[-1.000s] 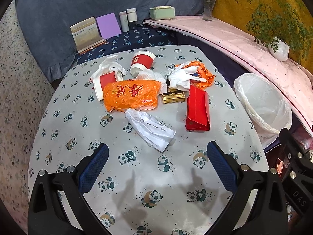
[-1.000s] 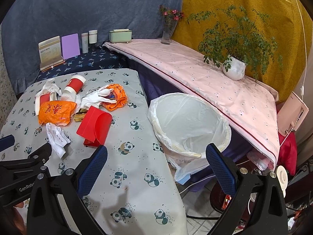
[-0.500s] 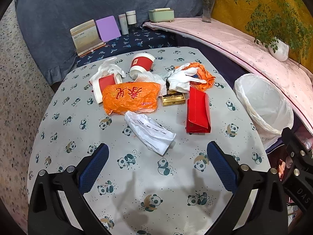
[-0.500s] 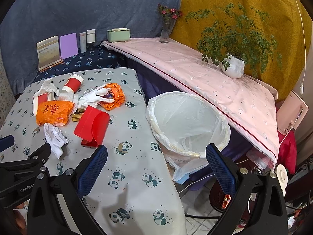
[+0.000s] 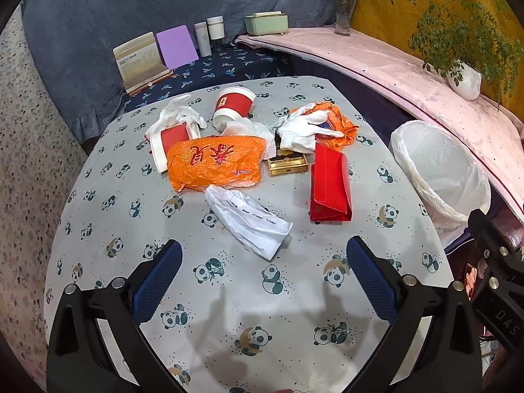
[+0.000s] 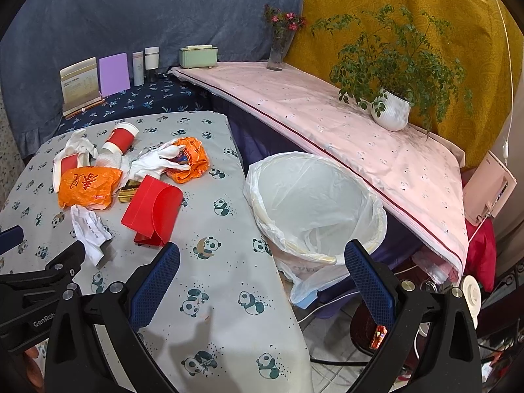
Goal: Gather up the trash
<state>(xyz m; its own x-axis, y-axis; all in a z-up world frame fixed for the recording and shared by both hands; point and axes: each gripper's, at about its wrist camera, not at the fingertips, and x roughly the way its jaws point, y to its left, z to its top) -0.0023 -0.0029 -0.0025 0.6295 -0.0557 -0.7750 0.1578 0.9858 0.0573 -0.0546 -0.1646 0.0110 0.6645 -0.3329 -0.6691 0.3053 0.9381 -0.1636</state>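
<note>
Over the last second both grippers have pulled back slightly and risen, so the litter sits a little higher and smaller in each view; nothing on the table has been touched, which suggests the collecting has not begun and the person is still lining up a first pick. The left gripper (image 5: 262, 262) hangs with its fingers spread wide and empty over the panda-print tablecloth (image 5: 229, 311), the crumpled white paper (image 5: 249, 221) just beyond them at frame centre. Above it lie the orange plastic bag (image 5: 214, 162), the red folded box (image 5: 329, 185) to the right, a gold tin (image 5: 288, 165), white gloves (image 5: 303, 129) and two red paper cups (image 5: 234, 103). The right gripper (image 6: 262, 263) is likewise spread and holding nothing, and the lined trash bin (image 6: 314, 206) stands beside the table edge at centre right, apparently empty.
</note>
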